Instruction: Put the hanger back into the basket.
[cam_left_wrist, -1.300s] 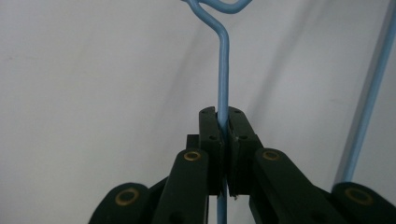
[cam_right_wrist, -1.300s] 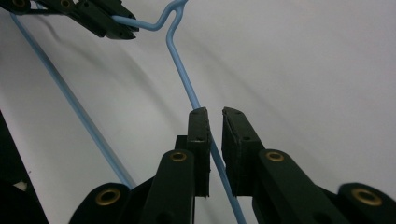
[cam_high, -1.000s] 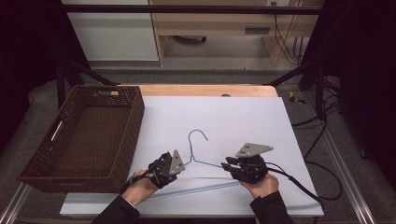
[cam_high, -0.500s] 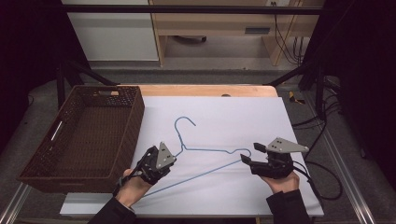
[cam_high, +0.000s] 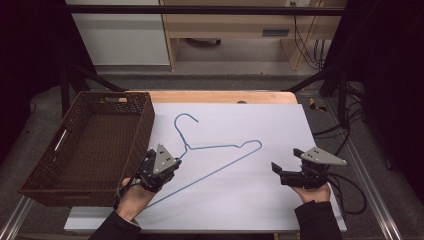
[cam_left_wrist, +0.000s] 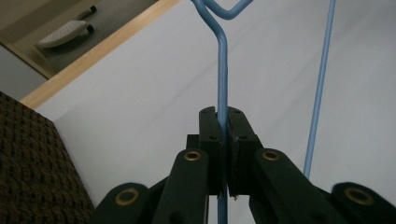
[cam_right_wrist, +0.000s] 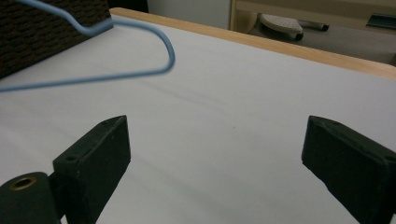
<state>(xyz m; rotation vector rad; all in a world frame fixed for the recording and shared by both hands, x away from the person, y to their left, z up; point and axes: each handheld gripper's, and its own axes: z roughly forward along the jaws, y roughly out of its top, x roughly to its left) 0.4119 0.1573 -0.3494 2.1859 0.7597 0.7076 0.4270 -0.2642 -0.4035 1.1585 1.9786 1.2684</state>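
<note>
A blue wire hanger (cam_high: 220, 147) hangs tilted over the white sheet, its hook (cam_high: 184, 119) near the basket's corner. My left gripper (cam_high: 170, 165) is shut on the wire just below the hook's neck. The left gripper view has the pads pressed on the blue wire (cam_left_wrist: 222, 70), which runs up between them. My right gripper (cam_high: 287, 161) sits low at the right of the sheet, apart from the hanger's far corner (cam_high: 259, 144). Its jaws have just been opening and stand wide with nothing between them; in the right gripper view (cam_right_wrist: 219, 149) the hanger (cam_right_wrist: 140, 72) lies ahead and to the left.
A dark woven basket (cam_high: 85, 145) stands at the table's left, close to my left hand, and also shows in the gripper views (cam_left_wrist: 32, 163) (cam_right_wrist: 46, 23). The white sheet (cam_high: 240, 200) covers the table, with a wooden edge (cam_high: 220, 97) at the back. Cables trail at the right (cam_high: 345, 190).
The right gripper let go of the hanger, opened and drew away to the right. The left gripper moved left and rose with the hanger, whose hook swung toward the basket.
</note>
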